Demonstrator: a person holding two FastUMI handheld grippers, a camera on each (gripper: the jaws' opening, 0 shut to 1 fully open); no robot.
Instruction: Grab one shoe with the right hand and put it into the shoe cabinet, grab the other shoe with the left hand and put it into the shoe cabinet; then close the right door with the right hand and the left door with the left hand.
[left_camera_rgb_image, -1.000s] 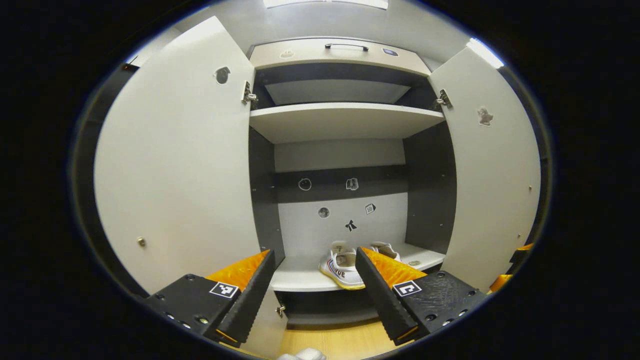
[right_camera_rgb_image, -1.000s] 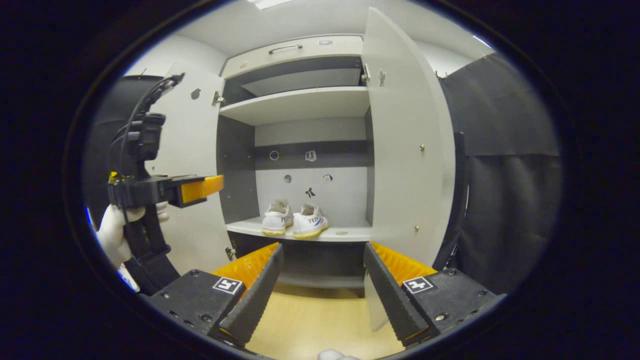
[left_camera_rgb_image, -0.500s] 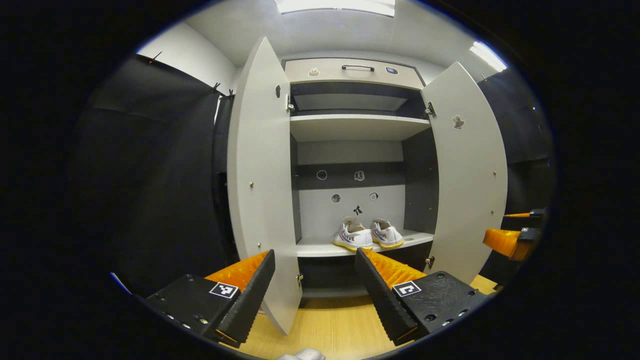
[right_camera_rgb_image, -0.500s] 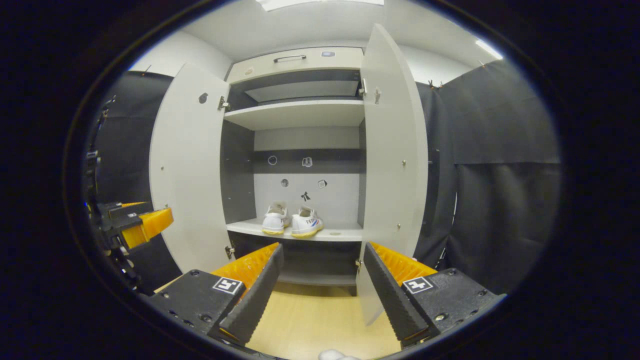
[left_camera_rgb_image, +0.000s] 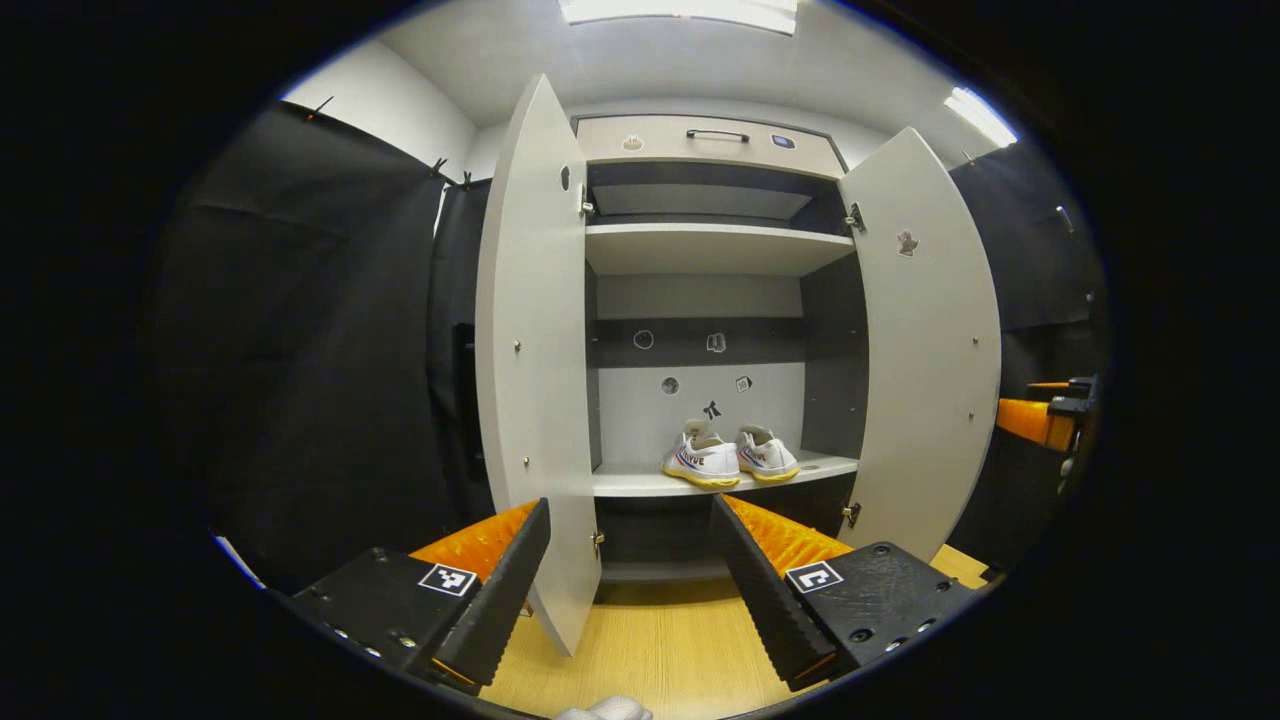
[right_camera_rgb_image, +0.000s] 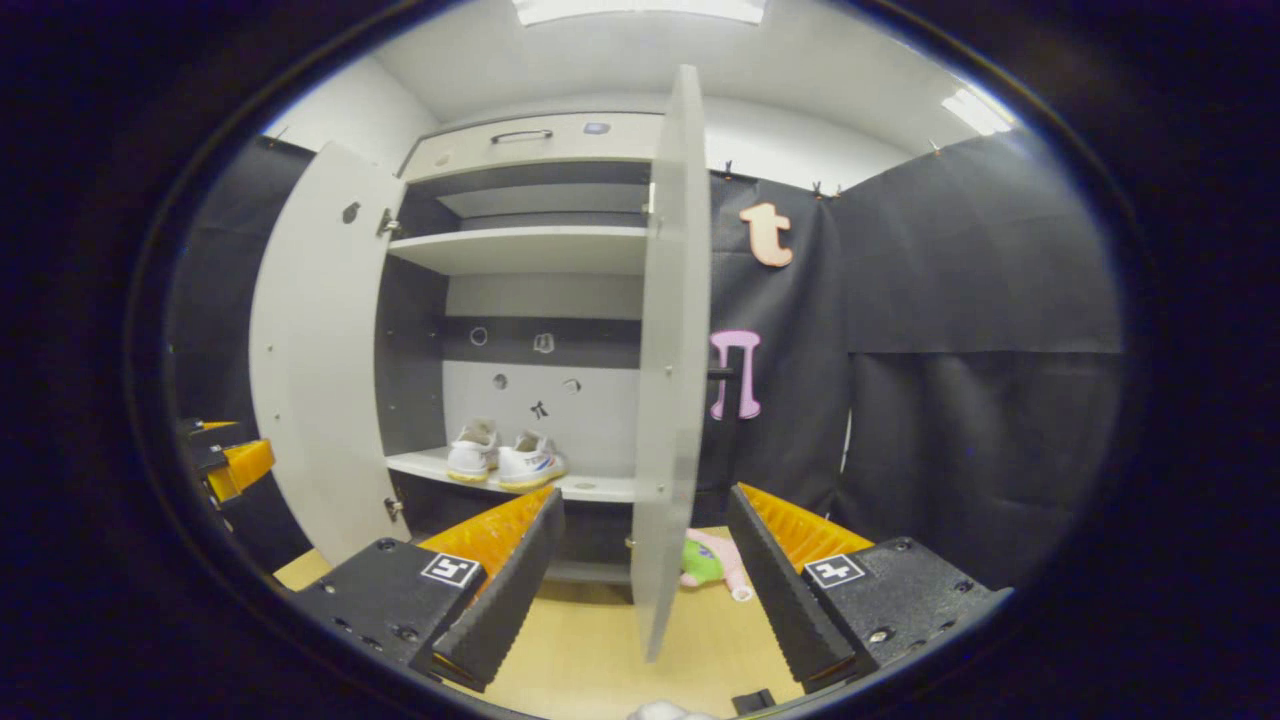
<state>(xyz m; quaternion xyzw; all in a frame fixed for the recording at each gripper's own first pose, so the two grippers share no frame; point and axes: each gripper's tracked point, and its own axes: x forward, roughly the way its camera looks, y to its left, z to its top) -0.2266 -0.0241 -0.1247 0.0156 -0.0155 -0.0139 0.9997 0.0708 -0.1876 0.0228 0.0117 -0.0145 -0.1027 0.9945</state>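
Observation:
Two white shoes (left_camera_rgb_image: 700, 460) (left_camera_rgb_image: 768, 455) stand side by side on the lower shelf (left_camera_rgb_image: 640, 483) of the shoe cabinet. Both doors hang open: the left door (left_camera_rgb_image: 530, 360) and the right door (left_camera_rgb_image: 925, 340). My left gripper (left_camera_rgb_image: 630, 510) is open and holds nothing, some way back from the cabinet, with the left door's lower edge between its fingers in the picture. My right gripper (right_camera_rgb_image: 645, 500) is open too, facing the right door (right_camera_rgb_image: 672, 360) edge-on. The shoes (right_camera_rgb_image: 472, 452) (right_camera_rgb_image: 528, 462) sit left of that door. Each gripper shows at the other view's side (left_camera_rgb_image: 1045, 415) (right_camera_rgb_image: 225, 460).
The cabinet has an upper shelf (left_camera_rgb_image: 710, 245) and a top drawer with a dark handle (left_camera_rgb_image: 716, 134). A green and pink soft toy (right_camera_rgb_image: 708, 563) lies on the wooden floor (left_camera_rgb_image: 660, 650) right of the cabinet. Black cloth walls flank the cabinet.
Both grippers have drawn back from the cabinet, so the shoes look smaller. My right gripper has swung right and now faces the right door's edge. Both stay open.

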